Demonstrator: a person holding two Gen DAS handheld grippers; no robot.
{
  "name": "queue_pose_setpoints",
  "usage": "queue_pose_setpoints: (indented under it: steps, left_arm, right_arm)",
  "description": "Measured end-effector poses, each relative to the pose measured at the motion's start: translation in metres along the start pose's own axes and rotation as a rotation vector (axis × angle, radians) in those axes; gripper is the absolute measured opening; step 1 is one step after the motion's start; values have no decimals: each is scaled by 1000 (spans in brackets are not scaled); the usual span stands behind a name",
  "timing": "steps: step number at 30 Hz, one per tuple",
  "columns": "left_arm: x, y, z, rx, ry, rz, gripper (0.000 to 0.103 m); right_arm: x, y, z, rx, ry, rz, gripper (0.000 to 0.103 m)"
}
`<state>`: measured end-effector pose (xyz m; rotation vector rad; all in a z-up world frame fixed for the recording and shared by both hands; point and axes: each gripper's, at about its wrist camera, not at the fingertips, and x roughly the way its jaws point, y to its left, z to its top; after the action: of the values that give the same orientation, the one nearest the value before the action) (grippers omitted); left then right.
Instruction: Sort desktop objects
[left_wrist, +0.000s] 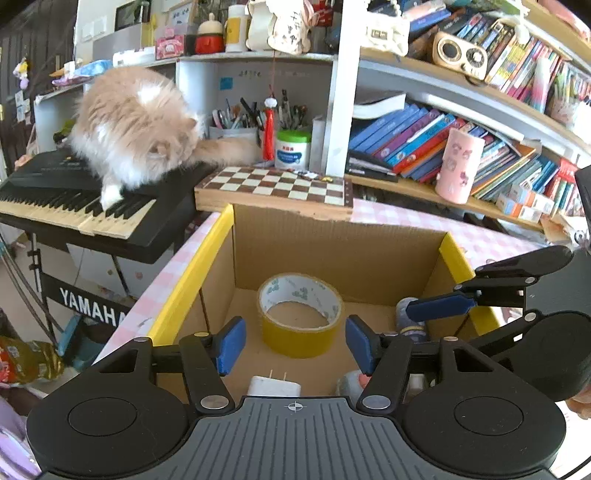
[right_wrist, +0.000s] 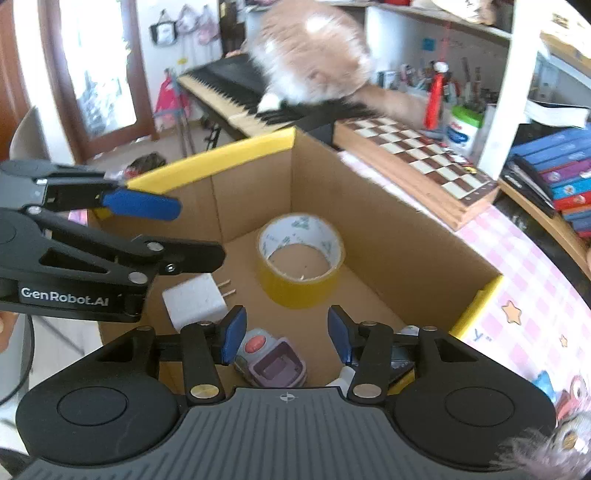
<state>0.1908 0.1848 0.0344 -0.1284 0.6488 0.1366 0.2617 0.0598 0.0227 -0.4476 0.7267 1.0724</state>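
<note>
A cardboard box (left_wrist: 332, 251) with yellow-taped rims stands on the pink checked table. Inside lie a yellow tape roll (left_wrist: 300, 319), a white plug charger (left_wrist: 274, 386) and a small purple gadget with a red button (right_wrist: 271, 360). My left gripper (left_wrist: 295, 345) is open and empty, hovering over the box just in front of the tape roll. My right gripper (right_wrist: 286, 334) is open and empty above the purple gadget; the tape roll (right_wrist: 300, 260) and charger (right_wrist: 194, 301) lie beyond it. Each gripper shows in the other's view, the right (left_wrist: 439, 306) and the left (right_wrist: 140, 205).
A fluffy cat (left_wrist: 136, 125) sits on a Yamaha keyboard (left_wrist: 74, 206) left of the box. A chessboard (left_wrist: 273, 184) lies behind the box. Shelves with books (left_wrist: 443, 144), a pink cup (left_wrist: 458, 166), a pen holder and a white jar stand behind.
</note>
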Motion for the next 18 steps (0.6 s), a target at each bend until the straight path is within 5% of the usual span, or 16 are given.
queue_pose_setpoints:
  steps: [4, 18]
  left_arm:
    - [-11, -1, -2, 2, -15, -26, 61]
    - [-48, 1, -19, 12, -53, -65, 70]
  right_arm:
    - [-13, -1, -3, 48, -35, -24, 62]
    - [-53, 17, -25, 149, -135, -157, 63]
